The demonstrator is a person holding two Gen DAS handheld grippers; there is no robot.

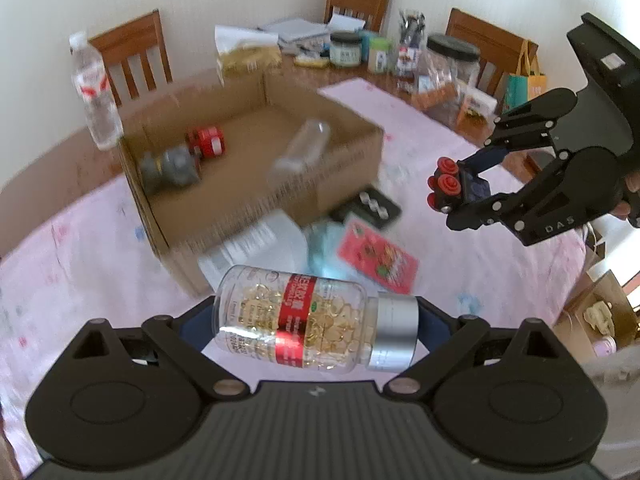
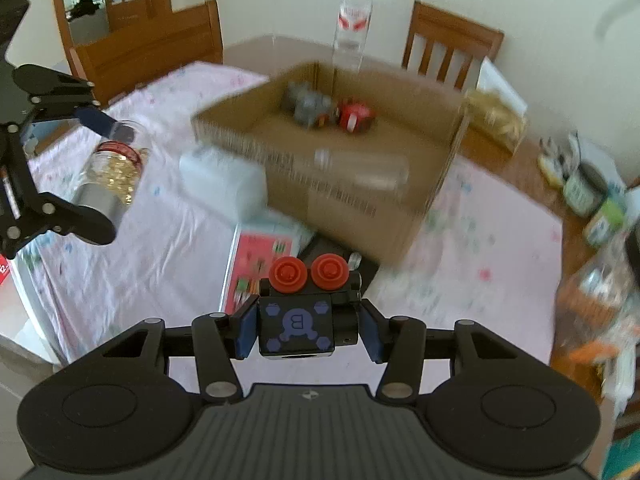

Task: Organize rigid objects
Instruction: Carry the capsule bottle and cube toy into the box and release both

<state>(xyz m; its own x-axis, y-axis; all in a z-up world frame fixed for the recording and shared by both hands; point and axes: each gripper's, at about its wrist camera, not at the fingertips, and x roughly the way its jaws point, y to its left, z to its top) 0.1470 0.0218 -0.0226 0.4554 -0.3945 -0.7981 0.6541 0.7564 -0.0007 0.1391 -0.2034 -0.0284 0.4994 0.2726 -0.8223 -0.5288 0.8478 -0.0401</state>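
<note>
The left tongs (image 1: 316, 320) grip a capsule bottle (image 1: 296, 318) lengthwise, clear of the bench (image 1: 460, 152). The right tongs (image 2: 306, 330) clamp a dark toy block (image 2: 298, 326) with red wheels. Ahead of both sits a cardboard box (image 2: 340, 196).

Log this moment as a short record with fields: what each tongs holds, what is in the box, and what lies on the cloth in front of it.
left tongs: shut on capsule bottle, gripped end to end, silver cap to the right
right tongs: shut on black toy block with two red wheels on top
cardboard box: open, holds a grey toy, a red toy and a clear empty bottle
in front of box: red card, black tray, white pack
behind box: water bottle, upright
</note>
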